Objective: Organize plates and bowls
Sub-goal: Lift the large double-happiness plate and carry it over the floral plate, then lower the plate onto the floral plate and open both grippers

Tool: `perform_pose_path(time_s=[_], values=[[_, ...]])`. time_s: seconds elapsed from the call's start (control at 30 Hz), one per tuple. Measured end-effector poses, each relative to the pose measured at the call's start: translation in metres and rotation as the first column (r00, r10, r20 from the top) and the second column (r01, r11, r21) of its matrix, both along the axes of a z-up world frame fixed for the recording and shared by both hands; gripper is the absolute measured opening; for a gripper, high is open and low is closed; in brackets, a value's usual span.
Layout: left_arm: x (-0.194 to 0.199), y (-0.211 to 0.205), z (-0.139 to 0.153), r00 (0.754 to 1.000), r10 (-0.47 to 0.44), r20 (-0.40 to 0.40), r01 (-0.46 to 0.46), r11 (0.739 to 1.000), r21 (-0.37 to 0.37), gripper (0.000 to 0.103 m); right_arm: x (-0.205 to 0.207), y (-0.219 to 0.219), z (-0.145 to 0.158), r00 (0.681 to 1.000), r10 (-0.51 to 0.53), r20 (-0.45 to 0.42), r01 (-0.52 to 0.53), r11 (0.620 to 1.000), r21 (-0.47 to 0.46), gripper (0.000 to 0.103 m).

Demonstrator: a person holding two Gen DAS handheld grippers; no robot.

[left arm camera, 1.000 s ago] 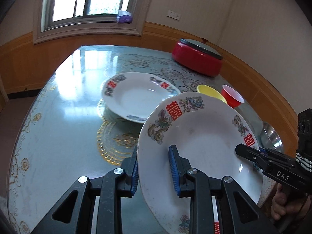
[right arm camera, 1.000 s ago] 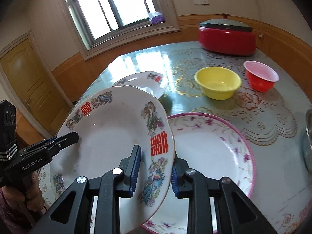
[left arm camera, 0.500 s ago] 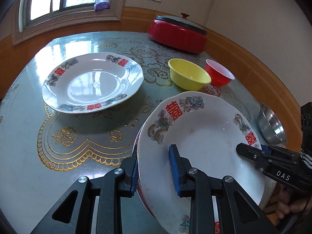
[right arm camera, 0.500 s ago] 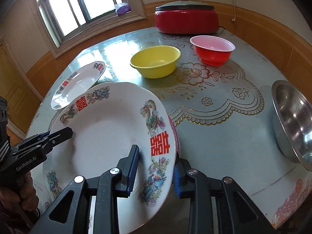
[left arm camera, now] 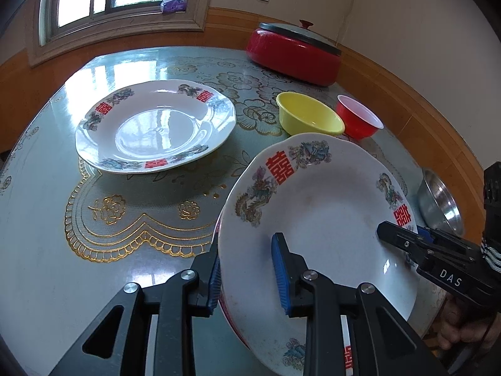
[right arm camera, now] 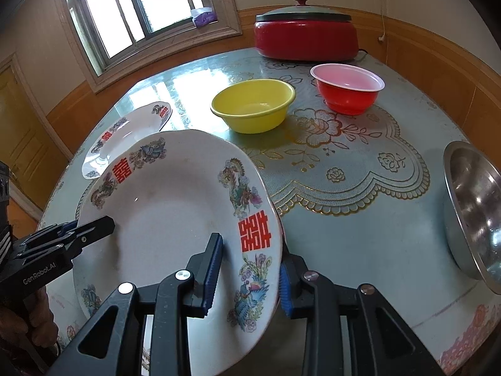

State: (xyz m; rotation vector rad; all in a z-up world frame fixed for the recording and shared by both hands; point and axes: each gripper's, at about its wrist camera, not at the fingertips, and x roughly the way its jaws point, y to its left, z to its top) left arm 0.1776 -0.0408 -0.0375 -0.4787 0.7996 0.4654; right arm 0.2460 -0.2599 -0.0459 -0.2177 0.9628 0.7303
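Both grippers hold one white plate with red characters (left arm camera: pixel 322 219), also in the right wrist view (right arm camera: pixel 175 219). My left gripper (left arm camera: pixel 249 274) is shut on its near left rim; my right gripper (right arm camera: pixel 250 274) is shut on its right rim. A pink-rimmed plate (left arm camera: pixel 228 313) lies under it, mostly hidden. A second white plate with red characters (left arm camera: pixel 156 128) lies on the table to the left. A yellow bowl (right arm camera: pixel 253 105), a red bowl (right arm camera: pixel 347 92) and a steel bowl (right arm camera: pixel 476 213) stand beyond.
A red lidded electric pot (right arm camera: pixel 305 33) stands at the table's far edge by the wall. The round table (left arm camera: pixel 40 235) has a glossy teal cloth with gold patterns. A window and a wooden wainscot lie behind it.
The held plate has come down onto the pink-rimmed plate, which is now almost covered. Both grippers have kept their grip on its rims.
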Motion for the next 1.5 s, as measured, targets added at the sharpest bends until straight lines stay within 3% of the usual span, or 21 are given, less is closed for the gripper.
perform_pose_path(time_s=[0.1,0.23,0.47,0.73,0.9,0.97,1.1,1.3,1.43,1.5], values=[[0.002,0.001,0.001,1.0,0.007,-0.003,-0.007,1.0,0.0,0.03,0.0,-0.001,0.0,1.0,-0.012,0.0,0.012,1.0,0.007,0.033],[0.006,0.002,0.0,1.0,-0.008,-0.007,0.008,1.0,-0.022,0.038,0.003,-0.003,0.001,0.998,-0.055,-0.031,0.056,0.998,0.03,0.034],[0.007,0.007,-0.001,1.0,-0.009,0.001,0.009,0.998,-0.062,0.039,-0.001,-0.001,0.003,0.994,-0.103,-0.025,0.104,0.994,0.021,0.034],[0.009,0.008,-0.003,1.0,-0.011,0.006,0.011,0.998,-0.064,0.037,0.011,-0.02,0.002,0.975,-0.172,-0.138,0.194,0.968,0.159,0.034],[0.009,0.005,-0.005,1.0,-0.02,0.007,0.02,0.999,-0.029,0.029,0.006,-0.012,0.001,0.977,-0.21,-0.026,0.211,0.976,0.062,0.034],[0.009,0.004,-0.003,1.0,-0.015,0.008,0.015,1.0,-0.008,0.029,0.007,-0.011,-0.006,0.979,-0.199,-0.037,0.2,0.978,0.052,0.035],[0.005,0.011,-0.004,1.0,-0.003,0.026,0.004,0.999,-0.043,0.029,0.007,-0.009,-0.008,0.983,-0.181,-0.012,0.181,0.982,0.052,0.034],[0.004,0.004,-0.002,1.0,-0.006,0.02,0.006,1.0,0.002,0.029,-0.005,0.015,-0.013,0.98,-0.106,0.168,0.123,0.988,-0.097,0.041],[-0.002,0.002,0.003,0.999,0.001,0.037,-0.002,0.999,0.033,0.03,-0.006,0.015,-0.015,0.98,-0.073,0.187,0.095,0.989,-0.111,0.043],[-0.008,0.001,0.012,0.995,-0.018,0.094,0.014,0.999,0.041,0.036,-0.006,0.016,-0.014,0.98,-0.065,0.187,0.088,0.989,-0.116,0.043]])
